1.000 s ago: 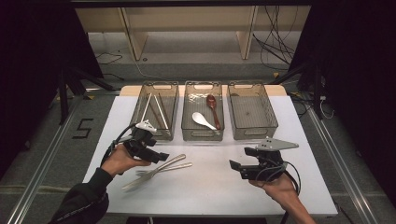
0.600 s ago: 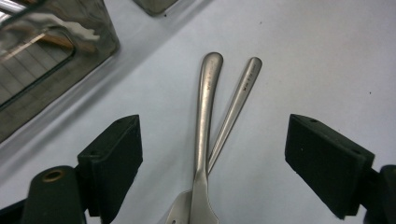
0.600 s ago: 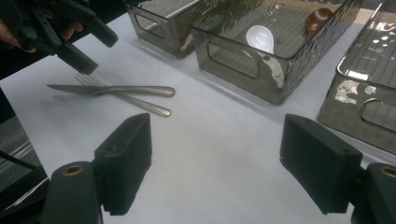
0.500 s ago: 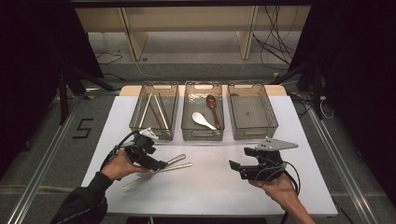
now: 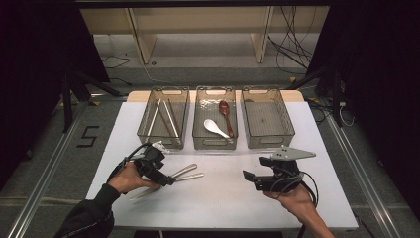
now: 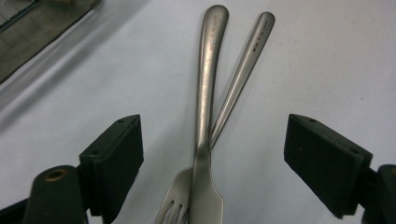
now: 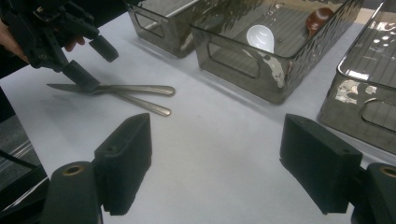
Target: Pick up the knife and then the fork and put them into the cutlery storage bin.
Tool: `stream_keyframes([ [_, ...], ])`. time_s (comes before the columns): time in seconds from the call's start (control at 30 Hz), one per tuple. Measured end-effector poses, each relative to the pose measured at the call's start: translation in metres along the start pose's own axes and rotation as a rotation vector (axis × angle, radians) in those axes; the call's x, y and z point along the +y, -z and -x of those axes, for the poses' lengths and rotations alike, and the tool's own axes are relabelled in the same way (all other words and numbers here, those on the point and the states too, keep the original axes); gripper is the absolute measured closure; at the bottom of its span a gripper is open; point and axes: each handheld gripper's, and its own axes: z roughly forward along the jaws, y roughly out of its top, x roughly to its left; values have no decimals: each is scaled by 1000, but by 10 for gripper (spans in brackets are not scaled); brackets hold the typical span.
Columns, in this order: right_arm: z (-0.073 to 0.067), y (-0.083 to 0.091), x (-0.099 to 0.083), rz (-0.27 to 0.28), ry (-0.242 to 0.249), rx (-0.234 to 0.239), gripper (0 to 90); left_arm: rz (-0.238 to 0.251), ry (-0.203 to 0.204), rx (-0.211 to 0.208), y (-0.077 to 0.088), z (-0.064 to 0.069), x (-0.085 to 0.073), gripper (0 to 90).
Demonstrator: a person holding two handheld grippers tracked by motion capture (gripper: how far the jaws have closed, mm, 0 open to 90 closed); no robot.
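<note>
My left gripper [image 6: 205, 158] is spread wide, jaws either side of the crossed knife [image 6: 208, 107] and fork [image 6: 233, 88] at centre frame on the white table [image 5: 223, 198]. I judge I should take the upper piece alone, closing square across its handle. Right gripper [image 5: 255, 178], lower right of the high view, open and idle. Three bins [image 5: 215, 144] sit above.

Knife [image 6: 205, 93] crossed over fork [image 6: 240, 70], seemingly touching, bins [image 5: 215, 141] behind

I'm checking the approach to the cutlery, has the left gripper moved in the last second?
Yes. In the high view the left gripper has moved away from the left bin, toward the table's near edge, and is now open over the knife and fork.
</note>
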Motion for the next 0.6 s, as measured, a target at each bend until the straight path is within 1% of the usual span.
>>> stream_keyframes([
  [0.17,0,0,0,-1,2,-2,260,-22,-16,11,-3,0,-3,211],
  [0.27,-2,0,1,-4,7,-3,260,-42,-39,25,-5,1,-4,228],
  [0.4,-2,-1,1,-4,9,-6,260,-55,-56,16,-7,1,-5,279],
  [0.43,-3,-1,1,-5,9,-6,260,-57,-60,20,-8,1,-6,285],
  [0.53,-3,-1,1,-8,11,-6,260,-60,-76,26,-9,1,-7,341],
  [0.6,-4,-2,1,-7,14,-4,260,-64,-78,23,-11,1,-8,369],
])
